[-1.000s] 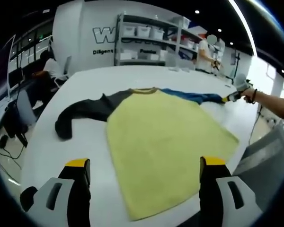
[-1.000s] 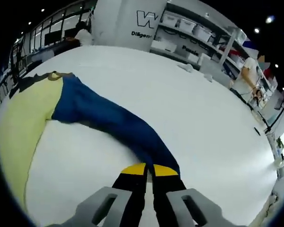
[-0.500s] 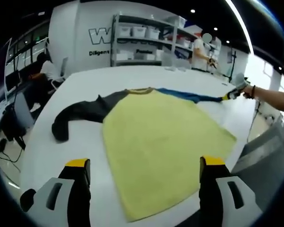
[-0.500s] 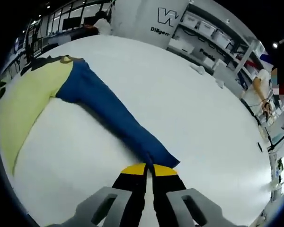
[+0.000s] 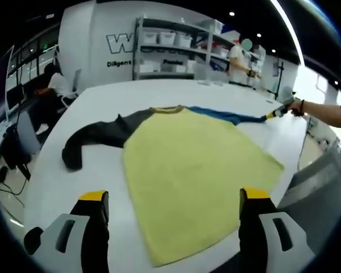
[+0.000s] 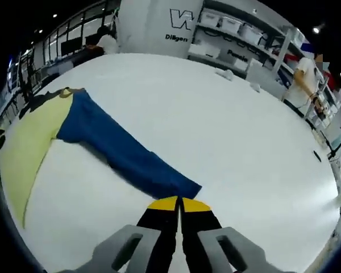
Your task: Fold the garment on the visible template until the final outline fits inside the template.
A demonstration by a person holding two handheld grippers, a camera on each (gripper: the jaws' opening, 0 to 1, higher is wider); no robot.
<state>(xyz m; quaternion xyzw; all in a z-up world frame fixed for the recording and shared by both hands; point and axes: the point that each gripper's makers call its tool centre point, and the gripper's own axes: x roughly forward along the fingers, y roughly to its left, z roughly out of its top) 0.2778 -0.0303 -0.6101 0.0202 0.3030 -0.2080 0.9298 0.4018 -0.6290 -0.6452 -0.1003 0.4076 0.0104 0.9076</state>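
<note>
Garment (image 5: 193, 170) lies flat on the white surface (image 5: 159, 91), yellow body spread toward the near edge. Collar at the far side. Dark sleeve (image 5: 96, 136) runs out to the left, cuff end bent back toward the near side. Blue sleeve (image 6: 119, 153) stretched straight out to the right, lying flat on the surface.

Right tool (image 6: 178, 206): jaws pressed together at the blue sleeve's cuff; yellow tips meet just at the cuff edge. Looks clamped on the cuff, though the fabric between the tips is hidden. In the left gripper view the same tool shows far right, held by a hand (image 5: 300, 107) at the sleeve end.

Left tool (image 5: 173, 196): jaws spread wide, nothing between them, hovering over the near hem of the yellow body.

Background: shelving (image 5: 176, 51) with bins against the far wall, a seated person (image 5: 54, 85) far left, a standing person (image 6: 304, 74) by the shelves.
</note>
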